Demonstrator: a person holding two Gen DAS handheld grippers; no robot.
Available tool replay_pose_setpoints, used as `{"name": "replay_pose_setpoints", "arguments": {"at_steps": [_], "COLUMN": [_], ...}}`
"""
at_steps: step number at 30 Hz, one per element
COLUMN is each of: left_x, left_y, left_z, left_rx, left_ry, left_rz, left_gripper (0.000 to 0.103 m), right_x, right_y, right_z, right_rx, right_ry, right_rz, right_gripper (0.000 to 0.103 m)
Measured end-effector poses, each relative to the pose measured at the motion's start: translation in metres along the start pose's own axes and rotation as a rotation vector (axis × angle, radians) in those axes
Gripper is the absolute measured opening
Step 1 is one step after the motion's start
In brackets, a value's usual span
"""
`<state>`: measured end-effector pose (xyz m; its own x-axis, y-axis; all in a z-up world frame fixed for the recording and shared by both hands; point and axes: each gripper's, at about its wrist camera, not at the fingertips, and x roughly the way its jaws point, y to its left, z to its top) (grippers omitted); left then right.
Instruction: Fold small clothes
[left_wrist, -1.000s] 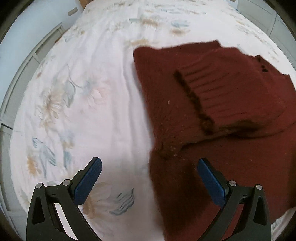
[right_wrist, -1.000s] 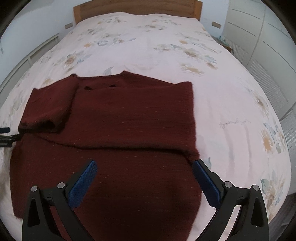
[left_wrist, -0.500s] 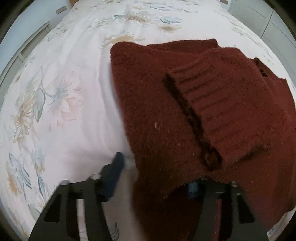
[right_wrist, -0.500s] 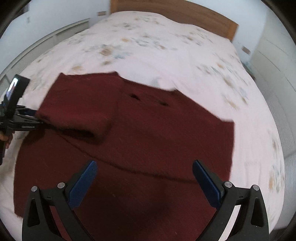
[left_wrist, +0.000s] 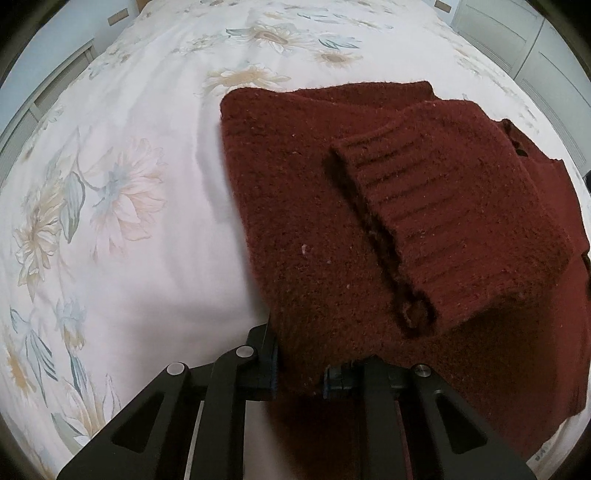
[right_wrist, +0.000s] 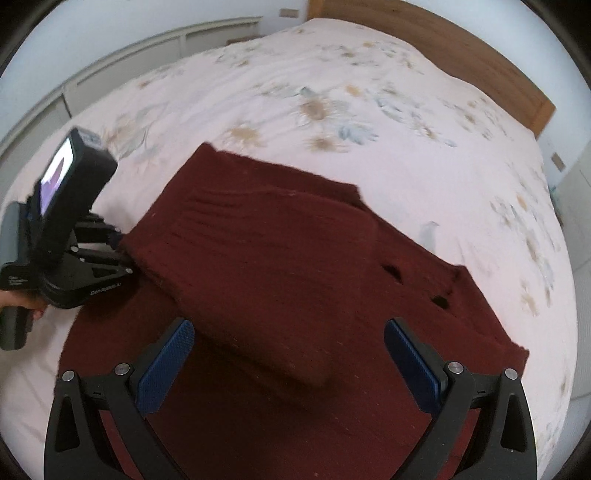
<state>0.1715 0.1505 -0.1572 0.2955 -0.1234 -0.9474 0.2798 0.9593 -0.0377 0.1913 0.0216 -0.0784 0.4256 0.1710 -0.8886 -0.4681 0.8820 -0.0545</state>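
Observation:
A dark red knitted sweater (left_wrist: 314, 229) lies flat on the bed, one sleeve folded across its body with the ribbed cuff (left_wrist: 424, 221) on top. My left gripper (left_wrist: 299, 373) is at the sweater's left side edge; its jaws are closing, and the fabric is pinched between the blue pads. In the right wrist view that same left gripper (right_wrist: 123, 258) bites the sweater (right_wrist: 277, 258) at its left edge. My right gripper (right_wrist: 291, 369) hangs open over the folded sleeve, with nothing between its fingers.
The sweater rests on a white flowered bedspread (left_wrist: 129, 166). A wooden headboard (right_wrist: 443, 48) closes the far end. White cupboard doors (left_wrist: 517, 37) stand beyond the bed on the right. A person's hand (right_wrist: 22, 302) holds the left gripper's handle.
The left jaws went from wide open to closed on the sweater's edge. The right gripper swung sideways across the sweater towards the left gripper and rolled, staying open.

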Motion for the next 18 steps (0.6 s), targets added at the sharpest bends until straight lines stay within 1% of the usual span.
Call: {"name": "replay_pose_setpoints", "arguments": {"at_steps": [2,5,11,12,13,14,15,18], "left_x": [0.003,0.003,0.001,0.001,0.0,0.001,0.004,0.003], "left_y": [-0.006,-0.012,-0.011,-0.011,-0.011,-0.008,-0.011,-0.011], "left_z": [0.002,0.004,0.002,0.002,0.002,0.002,0.005,0.006], "left_rx": [-0.002,-0.009,-0.015,-0.012,-0.01,-0.009,-0.009,-0.011], "left_ry": [-0.003,-0.001,0.0,0.0,0.001,0.002,0.004,0.008], "left_rz": [0.006,0.005,0.003,0.004,0.005,0.005,0.004,0.001], "left_gripper": [0.014,0.014,0.014,0.014,0.014,0.014,0.014,0.014], "right_x": [0.009,0.022,0.041,0.044,0.047,0.051,0.055,0.062], "right_y": [0.008,0.017,0.029,0.031,0.034,0.036,0.038,0.044], "right_z": [0.005,0.012,0.023,0.024,0.025,0.025,0.025,0.025], "right_rx": [-0.007,-0.02,-0.051,-0.055,-0.058,-0.06,-0.062,-0.088], "right_ry": [0.007,0.021,0.067,0.073,0.083,0.098,0.108,0.113], "right_rz": [0.033,0.048,0.081,0.086,0.093,0.105,0.114,0.095], "right_gripper": [0.102,0.101,0.092,0.084,0.072,0.068,0.066,0.065]}}
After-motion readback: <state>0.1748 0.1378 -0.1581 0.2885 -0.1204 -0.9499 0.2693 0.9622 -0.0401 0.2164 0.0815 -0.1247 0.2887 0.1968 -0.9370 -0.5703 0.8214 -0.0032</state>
